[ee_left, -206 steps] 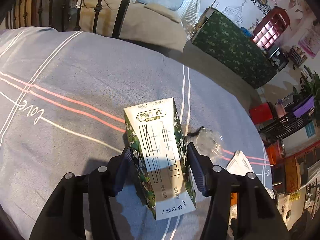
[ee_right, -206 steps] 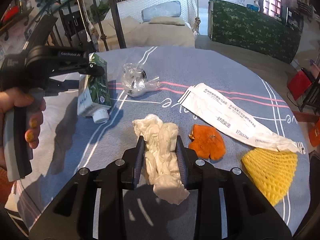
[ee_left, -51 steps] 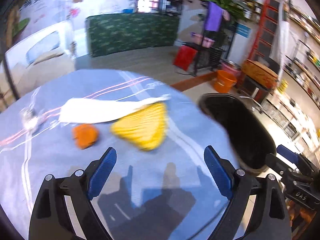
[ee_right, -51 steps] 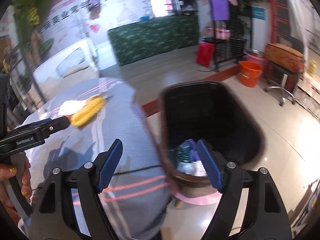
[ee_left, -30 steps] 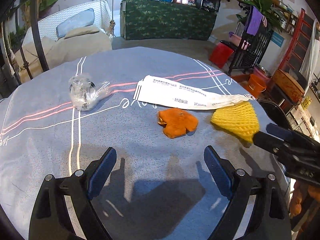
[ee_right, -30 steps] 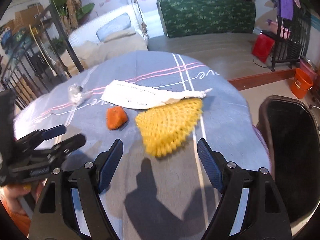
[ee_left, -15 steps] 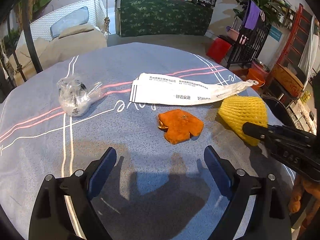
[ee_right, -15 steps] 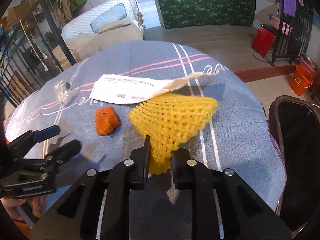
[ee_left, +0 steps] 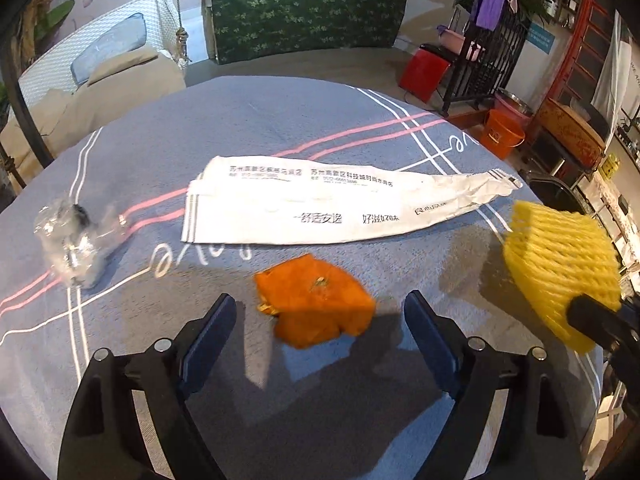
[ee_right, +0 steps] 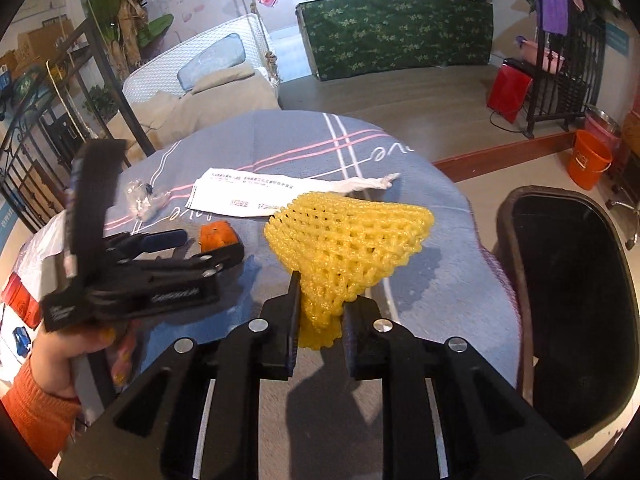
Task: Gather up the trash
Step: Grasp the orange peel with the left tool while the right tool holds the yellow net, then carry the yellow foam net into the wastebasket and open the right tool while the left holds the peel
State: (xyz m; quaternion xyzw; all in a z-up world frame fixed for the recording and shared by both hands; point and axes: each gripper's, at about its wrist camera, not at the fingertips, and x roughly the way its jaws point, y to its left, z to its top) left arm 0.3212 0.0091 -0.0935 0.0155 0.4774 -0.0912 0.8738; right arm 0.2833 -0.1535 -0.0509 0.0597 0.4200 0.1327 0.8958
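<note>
Right tool (ee_right: 320,332) clenched on yellow foam net (ee_right: 348,236), lifted over bench (ee_right: 440,280) right edge; black bin (ee_right: 568,312) just right of it. Left tool (ee_left: 320,332) released, straddling orange peel (ee_left: 316,308) directly ahead, near bench middle; left nearer.

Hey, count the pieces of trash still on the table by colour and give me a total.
Yellow: 1, foam mesh fruit net, lifted in the right gripper
Orange: 1, fruit peel
White: 1, long printed paper bag
Clear: 1, crumpled plastic wrapper
Total: 4
</note>
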